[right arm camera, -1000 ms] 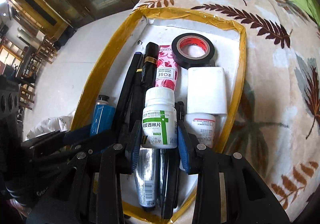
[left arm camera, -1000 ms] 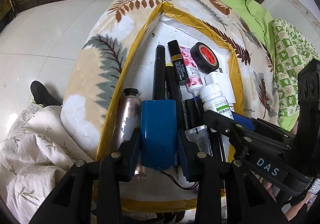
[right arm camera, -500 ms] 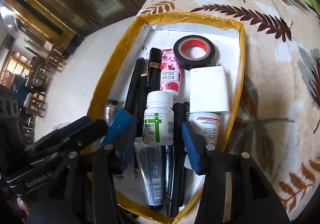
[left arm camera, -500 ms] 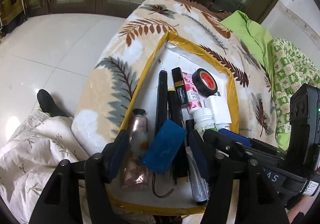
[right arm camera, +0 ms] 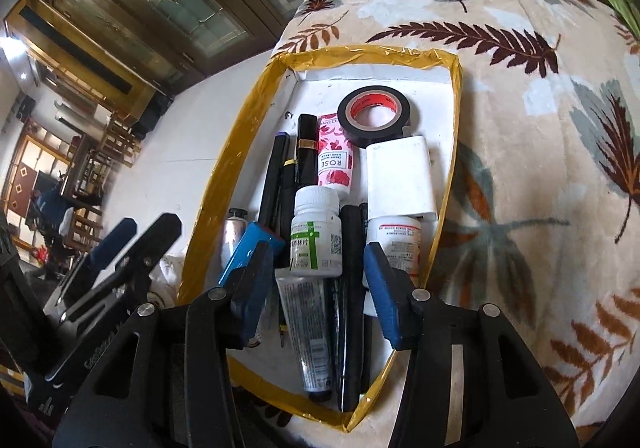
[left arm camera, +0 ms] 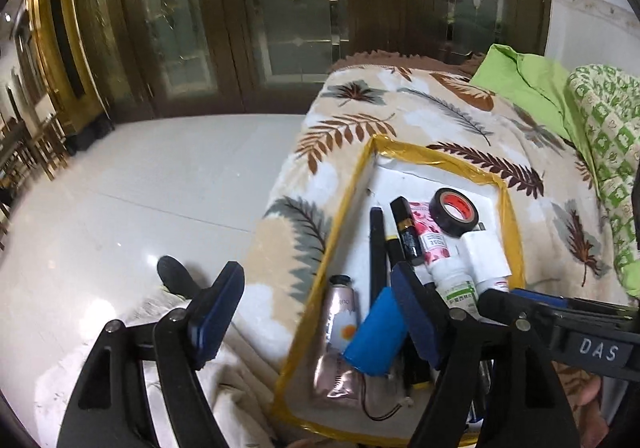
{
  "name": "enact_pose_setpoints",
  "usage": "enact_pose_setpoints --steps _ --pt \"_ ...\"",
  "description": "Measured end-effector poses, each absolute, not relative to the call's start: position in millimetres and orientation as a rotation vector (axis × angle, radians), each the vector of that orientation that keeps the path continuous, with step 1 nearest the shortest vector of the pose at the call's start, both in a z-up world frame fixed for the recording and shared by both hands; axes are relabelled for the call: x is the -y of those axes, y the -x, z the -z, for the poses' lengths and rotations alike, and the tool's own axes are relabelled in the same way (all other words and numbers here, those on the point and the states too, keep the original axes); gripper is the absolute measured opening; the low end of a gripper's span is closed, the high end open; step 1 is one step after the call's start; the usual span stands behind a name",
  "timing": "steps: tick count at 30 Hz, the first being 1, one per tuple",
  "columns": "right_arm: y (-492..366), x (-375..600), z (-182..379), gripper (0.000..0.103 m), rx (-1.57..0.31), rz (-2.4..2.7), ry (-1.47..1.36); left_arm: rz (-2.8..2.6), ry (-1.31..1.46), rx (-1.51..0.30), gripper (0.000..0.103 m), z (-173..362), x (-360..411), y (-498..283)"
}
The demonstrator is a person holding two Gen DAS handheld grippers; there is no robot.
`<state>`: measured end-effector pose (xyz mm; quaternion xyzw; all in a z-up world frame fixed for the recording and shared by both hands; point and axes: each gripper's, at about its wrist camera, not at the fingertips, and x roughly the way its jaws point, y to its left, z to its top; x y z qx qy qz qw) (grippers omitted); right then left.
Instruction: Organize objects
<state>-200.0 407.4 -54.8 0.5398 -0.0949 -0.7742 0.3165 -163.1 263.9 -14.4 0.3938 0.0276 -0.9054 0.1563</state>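
A white tray with a yellow taped rim [right arm camera: 454, 152] [left arm camera: 332, 244] lies on a leaf-print blanket and holds several items. A blue battery pack [left arm camera: 376, 336] [right arm camera: 250, 252] leans on a pink hand cream tube [left arm camera: 338, 332]. A white pill bottle [right arm camera: 316, 232] [left arm camera: 456, 282] lies among black pens, a rose tube [right arm camera: 334, 160], a black tape roll [right arm camera: 374, 114] and a white box [right arm camera: 400, 176]. My left gripper [left arm camera: 316, 312] is open and empty, raised above the tray's near left rim. My right gripper [right arm camera: 316, 292] is open and empty, just behind the pill bottle.
The leaf-print blanket [right arm camera: 540, 128] covers a bed or couch. Green bedding [left arm camera: 560, 96] lies at the far right. A pale tiled floor [left arm camera: 140, 188] and dark wooden glass doors [left arm camera: 280, 8] lie beyond. A cream floral cloth [left arm camera: 248, 368] hangs at the near left.
The left gripper opened, let go of the blue battery pack, and pulled up and back. The right gripper opened, released the pill bottle, and drew back.
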Motion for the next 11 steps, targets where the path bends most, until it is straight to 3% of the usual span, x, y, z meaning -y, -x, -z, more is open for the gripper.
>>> enact_pose_setpoints --steps 4,11 --pt "194 -408 55 0.048 0.229 2.041 -1.425 2.579 -1.118 -0.044 0.082 12 -263 163" --pt "186 -406 50 0.048 0.133 2.11 -1.407 2.624 -1.151 -0.124 0.082 13 -259 162"
